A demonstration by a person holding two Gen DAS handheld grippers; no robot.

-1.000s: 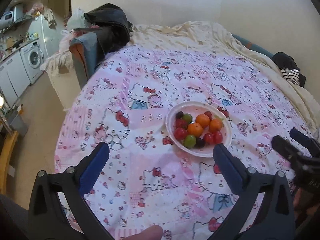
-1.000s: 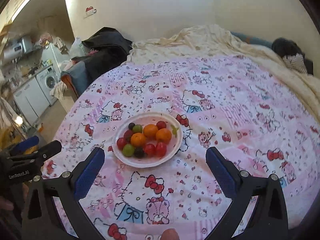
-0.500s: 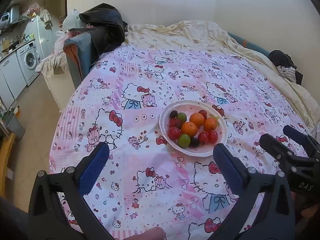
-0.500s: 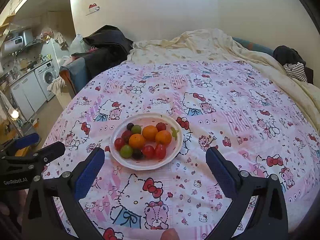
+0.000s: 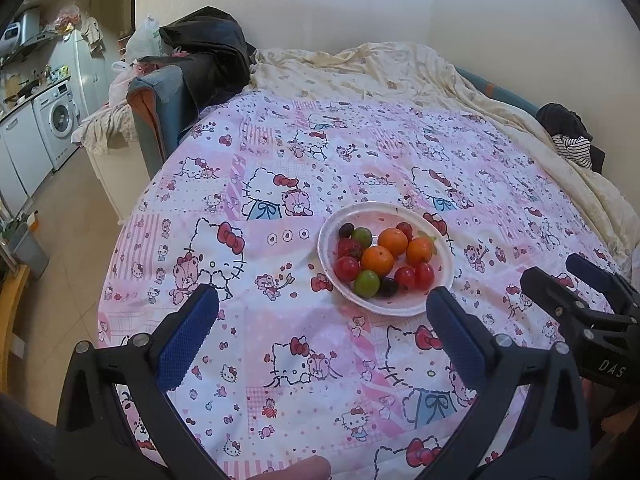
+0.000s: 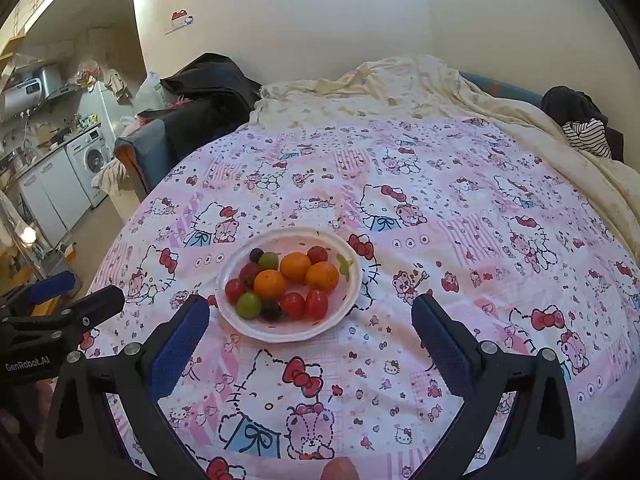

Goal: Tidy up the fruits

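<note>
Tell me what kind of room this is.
Probably a small studio flat: a bed with a cartoon-print cover and rumpled quilt, with a washing machine and kitchen counter just beside it.

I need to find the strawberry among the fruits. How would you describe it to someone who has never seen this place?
Look at the white plate on the pink cartoon-cat bedsheet. On the plate's left side, the strawberry sits below a dark grape and above a round red tomato. Unlike the smooth fruits around it, its red skin looks rough and dotted.
</note>
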